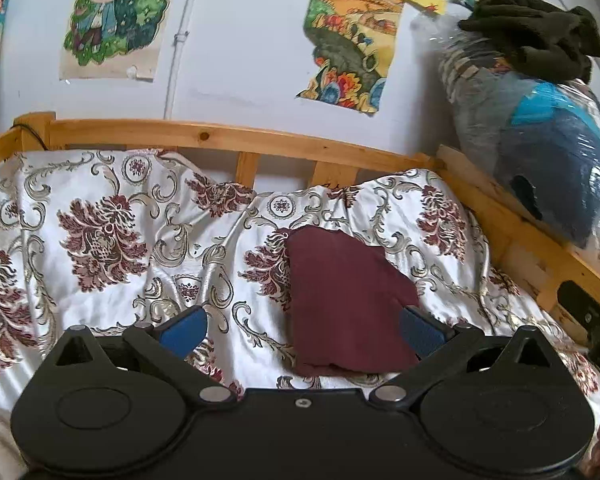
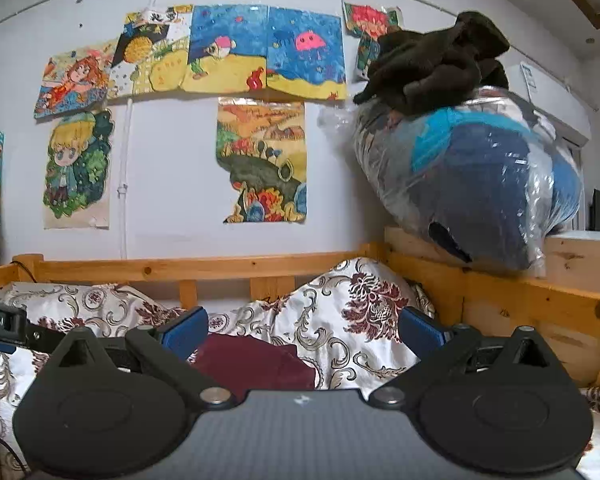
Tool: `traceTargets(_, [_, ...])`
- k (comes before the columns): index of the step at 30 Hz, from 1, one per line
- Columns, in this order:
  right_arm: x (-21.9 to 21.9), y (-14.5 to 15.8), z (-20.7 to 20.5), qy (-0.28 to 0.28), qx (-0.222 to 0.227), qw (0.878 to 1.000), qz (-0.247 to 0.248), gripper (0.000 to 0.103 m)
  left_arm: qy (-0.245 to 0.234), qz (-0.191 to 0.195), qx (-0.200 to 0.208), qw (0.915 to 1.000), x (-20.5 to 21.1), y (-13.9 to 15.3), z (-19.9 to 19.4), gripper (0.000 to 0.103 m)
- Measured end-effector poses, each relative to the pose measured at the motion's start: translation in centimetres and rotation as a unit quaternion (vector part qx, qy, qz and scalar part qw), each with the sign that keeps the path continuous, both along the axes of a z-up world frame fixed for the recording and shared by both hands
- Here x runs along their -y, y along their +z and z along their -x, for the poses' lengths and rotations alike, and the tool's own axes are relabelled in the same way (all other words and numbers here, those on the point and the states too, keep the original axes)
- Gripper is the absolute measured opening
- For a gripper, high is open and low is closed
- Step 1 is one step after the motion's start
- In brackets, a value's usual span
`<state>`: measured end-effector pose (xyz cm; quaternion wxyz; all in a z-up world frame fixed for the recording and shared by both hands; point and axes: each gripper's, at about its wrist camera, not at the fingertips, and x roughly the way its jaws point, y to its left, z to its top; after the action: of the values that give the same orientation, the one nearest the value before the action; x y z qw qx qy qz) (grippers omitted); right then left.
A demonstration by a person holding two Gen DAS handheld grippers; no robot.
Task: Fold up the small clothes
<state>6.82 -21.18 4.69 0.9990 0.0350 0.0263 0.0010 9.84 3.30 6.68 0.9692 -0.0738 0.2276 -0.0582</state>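
A small maroon garment [image 1: 346, 300] lies folded flat on the floral bedspread [image 1: 112, 240]. My left gripper [image 1: 302, 330] is open and empty, held just above the garment's near end, its blue pads [image 1: 184, 330] spread wide on either side. In the right wrist view the same garment [image 2: 256, 362] shows low, just beyond my right gripper [image 2: 302, 330], which is open and empty with blue pads [image 2: 420, 330] apart. The right gripper's body shows at the left wrist view's right edge [image 1: 592, 316].
A wooden bed rail [image 1: 236, 138] runs along the back and right side [image 2: 500, 292]. A plastic-wrapped bundle [image 2: 472, 184] with a dark garment [image 2: 432, 64] on top sits on a wooden ledge at right. Drawings [image 2: 260, 164] hang on the wall. The bedspread bunches up at the back [image 2: 364, 292].
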Motion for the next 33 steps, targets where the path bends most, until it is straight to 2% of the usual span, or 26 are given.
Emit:
traceTargets(9, [0.3, -0.9, 3.1, -0.007, -0.017, 1.000, 0.003, 0.103, -0.020, -0.039, 0.024, 0.9988, 0.8, -0.7, 4.8, 0.102])
traceTargets(20, [0.0, -3.7, 6.0, -0.020, -0.054, 0.998, 0.014, 0.103, -0.045, -0.072, 0.034, 0.9958, 1.3, -5.8, 7.8, 0.102])
traceTargets(27, [-0.7, -4.5, 5.9, -0.004, -0.078, 0.997, 0.008, 0.103, -0.017, -0.056, 0.016, 0.9982, -0.4, -7.2, 7.7, 0.102])
traceTargets(33, [-2.4, -5.2, 4.9, -0.003, -0.107, 0.993, 0.052, 0.103, -0.013, -0.060, 0.016, 0.9980, -0.4, -7.4, 7.7, 0.102])
